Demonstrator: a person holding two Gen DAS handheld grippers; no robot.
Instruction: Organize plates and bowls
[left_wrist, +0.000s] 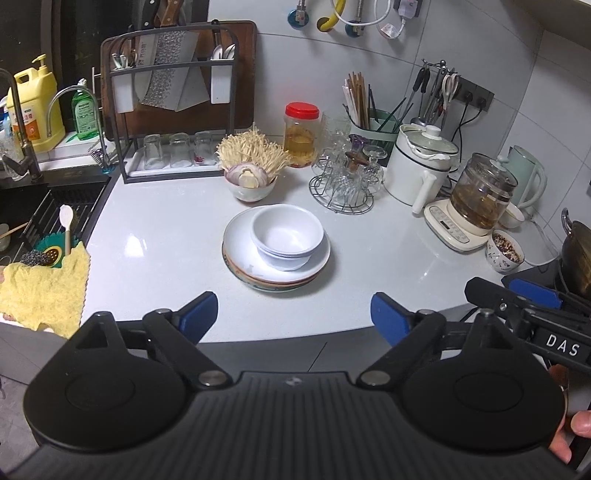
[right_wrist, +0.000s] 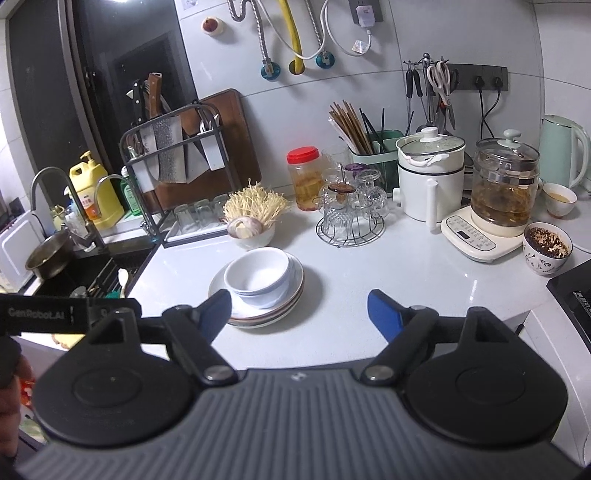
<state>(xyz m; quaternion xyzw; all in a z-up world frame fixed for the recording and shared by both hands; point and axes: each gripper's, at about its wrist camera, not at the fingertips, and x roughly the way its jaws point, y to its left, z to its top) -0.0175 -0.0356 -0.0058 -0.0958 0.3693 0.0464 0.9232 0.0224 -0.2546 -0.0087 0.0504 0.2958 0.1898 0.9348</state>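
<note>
Stacked white bowls (left_wrist: 286, 236) sit nested on a stack of plates (left_wrist: 236, 243) in the middle of the white counter. The top plate is white; coloured rims show beneath it. The same bowls (right_wrist: 258, 277) and plates (right_wrist: 291, 291) show in the right wrist view. My left gripper (left_wrist: 293, 314) is open and empty, held back near the counter's front edge, short of the stack. My right gripper (right_wrist: 299, 314) is open and empty, just right of the stack and in front of it. The right gripper also shows at the right edge of the left wrist view (left_wrist: 532, 295).
A bowl of onion and enoki mushrooms (left_wrist: 251, 177) stands behind the stack. A wire rack of glasses (left_wrist: 343, 184), a white pot (left_wrist: 421, 166), a glass kettle (left_wrist: 476, 199) and a patterned bowl (left_wrist: 504, 251) stand at the right. The sink (left_wrist: 55, 218) and yellow cloth (left_wrist: 44, 288) are left.
</note>
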